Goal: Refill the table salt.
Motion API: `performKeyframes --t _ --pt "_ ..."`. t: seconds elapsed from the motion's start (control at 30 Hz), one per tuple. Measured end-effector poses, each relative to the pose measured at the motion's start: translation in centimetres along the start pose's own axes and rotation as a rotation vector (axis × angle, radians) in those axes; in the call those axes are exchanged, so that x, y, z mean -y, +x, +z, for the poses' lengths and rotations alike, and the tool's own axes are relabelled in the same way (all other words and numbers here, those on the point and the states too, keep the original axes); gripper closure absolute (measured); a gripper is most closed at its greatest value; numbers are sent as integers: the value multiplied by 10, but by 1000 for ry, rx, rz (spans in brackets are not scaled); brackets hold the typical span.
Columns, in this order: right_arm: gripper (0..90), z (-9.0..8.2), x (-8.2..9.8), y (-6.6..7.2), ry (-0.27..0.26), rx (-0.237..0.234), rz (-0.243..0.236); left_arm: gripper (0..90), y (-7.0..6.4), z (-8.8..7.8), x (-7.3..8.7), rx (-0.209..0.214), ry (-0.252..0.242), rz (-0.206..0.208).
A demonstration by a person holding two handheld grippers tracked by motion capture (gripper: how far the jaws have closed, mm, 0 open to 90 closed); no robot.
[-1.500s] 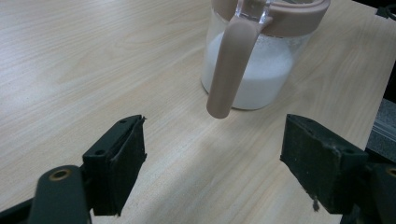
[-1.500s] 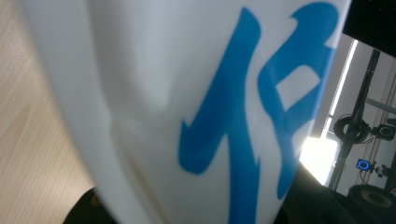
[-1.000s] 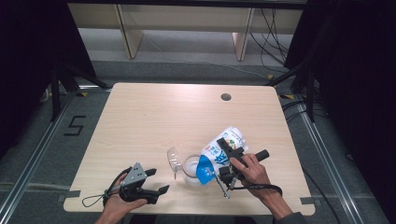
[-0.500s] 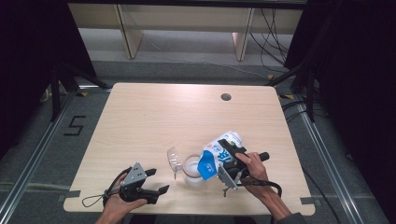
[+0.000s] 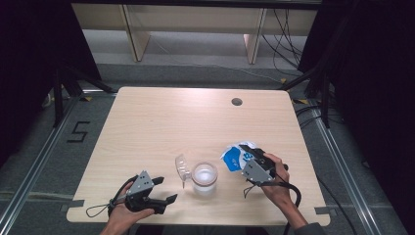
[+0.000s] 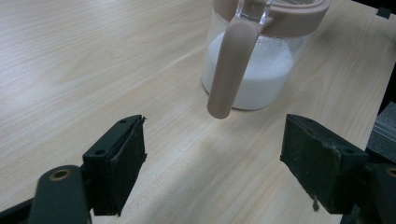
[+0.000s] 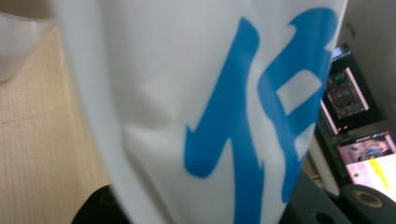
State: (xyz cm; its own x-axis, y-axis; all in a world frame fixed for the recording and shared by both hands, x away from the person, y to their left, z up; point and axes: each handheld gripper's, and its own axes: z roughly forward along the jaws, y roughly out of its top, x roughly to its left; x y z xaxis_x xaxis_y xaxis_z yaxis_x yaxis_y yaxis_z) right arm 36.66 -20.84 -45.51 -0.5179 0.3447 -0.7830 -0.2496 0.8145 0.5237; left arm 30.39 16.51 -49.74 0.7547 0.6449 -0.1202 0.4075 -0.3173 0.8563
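Tabletop [image 5: 161, 127] of pale wood grain, seen from above, with a small round cable hole [image 5: 237, 102] near its far right corner. A white bag with blue lettering [image 5: 234, 157] sits toward the near right part of the tabletop, held up off the surface and well in from the right edge; in the right gripper view the bag's creased white face and blue characters [image 7: 261, 112] lie directly in front of the camera, between the two black jaws. The right gripper [image 5: 255, 161] is clamped on this bag, its jaws having just closed a little further onto it, and the person's right hand [image 5: 276, 188] grasps it from the near edge. A clear glass jar holding white powder [image 5: 204, 175] stands just left of the bag, near the middle of the near edge; its hinged lid [image 5: 182, 167] hangs open to the jar's left. In the left gripper view the jar [image 6: 254, 74] carries a pinkish-brown rim and handle. The left gripper [image 5: 159, 191] rests by the near left corner in the person's left hand [image 5: 125, 215], jaws wide apart, nothing between them, well short of the jar.
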Motion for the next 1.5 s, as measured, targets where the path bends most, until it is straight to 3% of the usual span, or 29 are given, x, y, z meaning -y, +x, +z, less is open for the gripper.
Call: performKeyframes --t 0.27,0.47,0.53,0.67,0.77,0.8,0.83,0.87,0.9,1.23,1.27,1.3,1.33,1.5 --pt "819 5 23 -8 -43 -57 239 213 0 0 0 1 1 0" --pt "840 8 38 -15 -67 -67 431 213 0 1 0 5 -3 -2" --pt "853 10 44 -16 -72 -75 474 213 0 1 0 5 -3 -2" --pt "875 17 54 -15 -55 -81 464 213 0 1 0 8 0 3" --pt "876 18 58 -17 -67 -69 522 213 0 1 0 5 -4 -3" --pt "877 18 59 -19 -74 -67 525 213 2 0 0 -4 16 17" --pt "877 18 60 -19 -73 -66 534 213 1 1 0 3 10 12" --pt "878 17 60 -18 -70 -64 566 212 1 1 0 2 10 14" --pt "878 18 61 -20 -76 -61 552 213 0 1 0 9 -1 4" --pt "878 19 73 -22 -76 -52 645 213 0 1 0 4 -4 -3" --pt "878 19 74 -21 -76 -49 649 213 2 0 0 -6 22 23" --pt "878 19 76 -23 -76 -43 634 213 1 1 0 0 4 7" --pt "878 18 76 -22 -68 -57 649 213 0 1 0 5 -4 -2" --pt "878 18 80 -23 -79 -39 663 213 0 1 0 4 0 1"
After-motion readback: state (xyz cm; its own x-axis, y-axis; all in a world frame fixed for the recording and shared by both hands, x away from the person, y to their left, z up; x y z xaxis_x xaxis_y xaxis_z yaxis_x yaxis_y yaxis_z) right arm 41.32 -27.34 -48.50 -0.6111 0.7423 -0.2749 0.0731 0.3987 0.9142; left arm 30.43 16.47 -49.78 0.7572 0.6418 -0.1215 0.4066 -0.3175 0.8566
